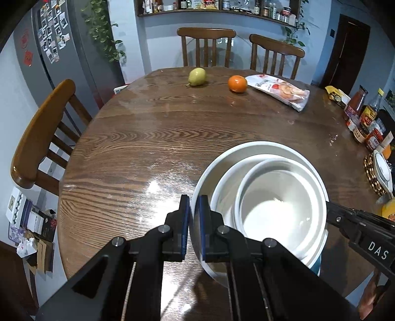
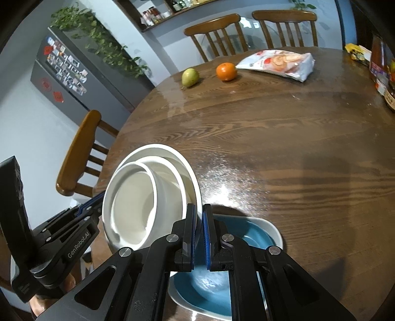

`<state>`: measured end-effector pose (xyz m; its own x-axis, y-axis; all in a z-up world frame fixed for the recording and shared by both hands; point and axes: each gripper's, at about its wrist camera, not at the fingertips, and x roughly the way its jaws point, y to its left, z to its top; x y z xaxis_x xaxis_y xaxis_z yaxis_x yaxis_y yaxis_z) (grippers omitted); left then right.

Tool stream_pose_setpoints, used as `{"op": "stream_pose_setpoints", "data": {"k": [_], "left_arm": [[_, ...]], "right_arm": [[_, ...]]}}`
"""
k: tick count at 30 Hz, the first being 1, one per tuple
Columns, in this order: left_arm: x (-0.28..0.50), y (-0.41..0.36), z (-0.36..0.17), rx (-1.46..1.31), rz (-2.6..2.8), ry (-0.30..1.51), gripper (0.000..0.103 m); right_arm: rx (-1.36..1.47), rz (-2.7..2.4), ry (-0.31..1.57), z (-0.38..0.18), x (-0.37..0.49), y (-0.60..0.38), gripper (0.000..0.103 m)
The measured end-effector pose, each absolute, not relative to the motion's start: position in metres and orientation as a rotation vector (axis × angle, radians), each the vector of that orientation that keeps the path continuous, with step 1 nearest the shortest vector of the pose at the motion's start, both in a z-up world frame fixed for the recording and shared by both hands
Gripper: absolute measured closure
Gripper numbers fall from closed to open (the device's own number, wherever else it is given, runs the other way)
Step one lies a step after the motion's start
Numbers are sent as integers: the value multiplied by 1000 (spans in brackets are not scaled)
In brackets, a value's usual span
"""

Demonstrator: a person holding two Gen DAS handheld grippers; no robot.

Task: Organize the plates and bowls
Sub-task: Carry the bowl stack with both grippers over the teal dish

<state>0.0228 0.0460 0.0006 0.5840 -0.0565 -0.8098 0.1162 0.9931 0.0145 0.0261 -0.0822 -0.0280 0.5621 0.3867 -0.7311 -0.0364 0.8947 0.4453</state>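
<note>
Tabletop (image 1: 148, 138); "GenRobot.AI" left gripper (image 2: 93, 210)

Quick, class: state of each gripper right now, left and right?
Left gripper: shut on the rim of the white bowl stack.
Right gripper: shut on the opposite rim of that stack.

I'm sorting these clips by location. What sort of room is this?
Most likely a home kitchen-dining room: a round wooden dining table with wooden chairs, a fridge covered in photos and magnets, and a wall shelf of jars and bottles.
</note>
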Motion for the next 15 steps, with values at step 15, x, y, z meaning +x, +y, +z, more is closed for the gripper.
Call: {"op": "stream_pose_setpoints", "data": {"k": [15], "left_arm": [[6,17,-9,108,-176,973,100]], "right_arm": [[444,187,965,-37,-3,-112,94]]}}
